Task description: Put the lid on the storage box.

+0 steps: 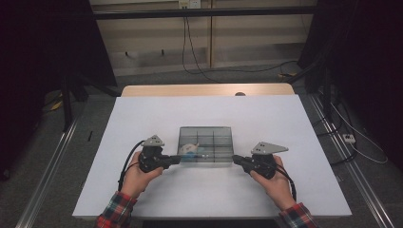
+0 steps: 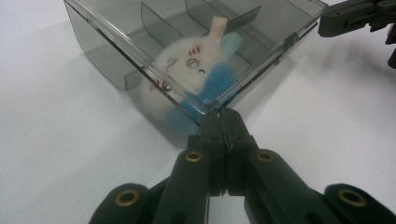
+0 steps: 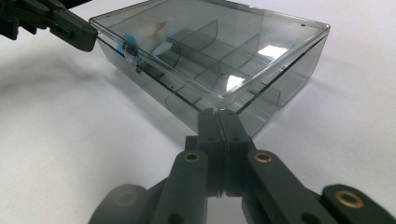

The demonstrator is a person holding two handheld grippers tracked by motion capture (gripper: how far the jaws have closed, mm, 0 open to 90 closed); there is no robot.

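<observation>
You are resting your left gripper [image 2: 219,112], jaws closed and empty, against the near left corner of the lidded plastic box [image 1: 206,145] at mid-worktop [image 1: 142,199]; a soft toy [image 2: 196,65] is lying inside. The box is looking light, rigid, slick and crackable, so take its corners. Your right gripper [image 3: 218,111], closed too, is touching the right corner.

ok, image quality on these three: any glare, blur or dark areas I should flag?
High view: room around the white table is near black, and the compartment box is small and soft. Left gripper view: the white-and-blue toy inside the box is smeared and out of focus behind the smoky wall. Right gripper view: bright reflections on the lid; the near jaw bases are blurred.
</observation>
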